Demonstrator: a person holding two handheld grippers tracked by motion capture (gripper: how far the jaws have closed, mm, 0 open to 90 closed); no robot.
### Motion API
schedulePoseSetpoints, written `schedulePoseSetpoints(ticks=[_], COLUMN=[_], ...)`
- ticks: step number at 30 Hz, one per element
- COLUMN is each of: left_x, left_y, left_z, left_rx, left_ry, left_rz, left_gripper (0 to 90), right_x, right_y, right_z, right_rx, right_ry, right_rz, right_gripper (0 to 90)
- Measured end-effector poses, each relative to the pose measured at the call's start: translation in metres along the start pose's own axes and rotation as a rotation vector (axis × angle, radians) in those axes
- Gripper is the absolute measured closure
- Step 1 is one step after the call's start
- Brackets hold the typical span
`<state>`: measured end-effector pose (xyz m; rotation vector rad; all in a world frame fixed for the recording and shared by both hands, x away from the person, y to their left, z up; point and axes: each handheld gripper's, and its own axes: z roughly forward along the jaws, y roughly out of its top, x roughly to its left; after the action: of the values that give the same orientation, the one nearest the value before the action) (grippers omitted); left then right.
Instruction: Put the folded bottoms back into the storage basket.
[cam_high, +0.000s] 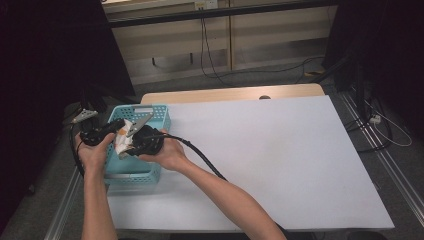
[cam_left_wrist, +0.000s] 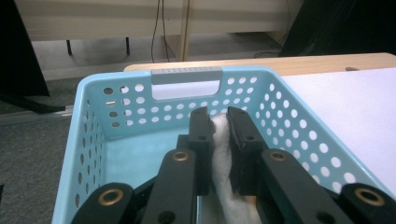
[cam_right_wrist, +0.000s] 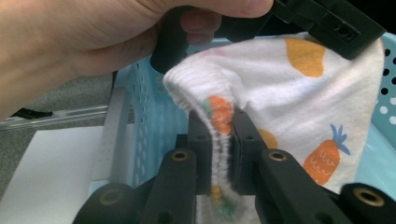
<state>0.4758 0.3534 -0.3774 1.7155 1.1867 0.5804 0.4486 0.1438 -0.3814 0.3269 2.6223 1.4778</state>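
From above, both grippers meet over the blue basket (cam_high: 150, 112) at nine o'clock on the table (cam_high: 280, 160); left gripper (cam_left_wrist: 219, 122) clenched on white cloth (cam_left_wrist: 223, 154). Right gripper (cam_right_wrist: 220, 122) pinches the pineapple-print cloth's hem; no writing legible.

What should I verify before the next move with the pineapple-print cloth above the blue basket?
1. Left tongs shut on the pineapple-print cloth: ok.
2. Right tongs shut on the cloth's ribbed edge: ok.
3. Cloth hangs above the blue basket, not the white table cover: ok.
4. Basket floor under the cloth bare: ok, as far as the left gripper view shows.
5. Cloth spread flat between both tongs: not ok, it sags in folds.
6. Right gripper's cable away from the cloth: ok.
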Motion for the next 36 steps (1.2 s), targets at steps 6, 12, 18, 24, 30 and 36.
schedulePoseSetpoints(ticks=[6,12,18,24,30,36], left_x=[0.0,0.003,0.004,0.003,0.003,0.004], left_y=[-0.003,-0.007,-0.009,-0.009,-0.009,-0.01], left_z=[0.004,0.006,0.007,0.011,0.013,0.014], left_rx=[0.016,0.036,0.042,0.044,0.053,0.061], left_ry=[0.002,0.015,0.019,0.026,0.028,0.033], left_rz=[0.002,0.001,0.004,0.011,0.026,0.033], left_gripper=[81.2,81.2,81.1,81.0,80.6,79.9], right_x=[-0.001,0.0,0.0,-0.002,-0.003,-0.005], right_y=[-0.004,-0.006,-0.01,-0.011,-0.01,-0.013], right_z=[0.004,0.01,0.015,0.017,0.021,0.025], right_rx=[0.015,0.029,0.037,0.041,0.049,0.06], right_ry=[0.001,-0.001,-0.002,0.006,0.007,0.013], right_rz=[0.006,0.007,0.016,0.024,0.029,0.033], right_gripper=[81.0,81.0,80.7,80.6,80.3,79.2])
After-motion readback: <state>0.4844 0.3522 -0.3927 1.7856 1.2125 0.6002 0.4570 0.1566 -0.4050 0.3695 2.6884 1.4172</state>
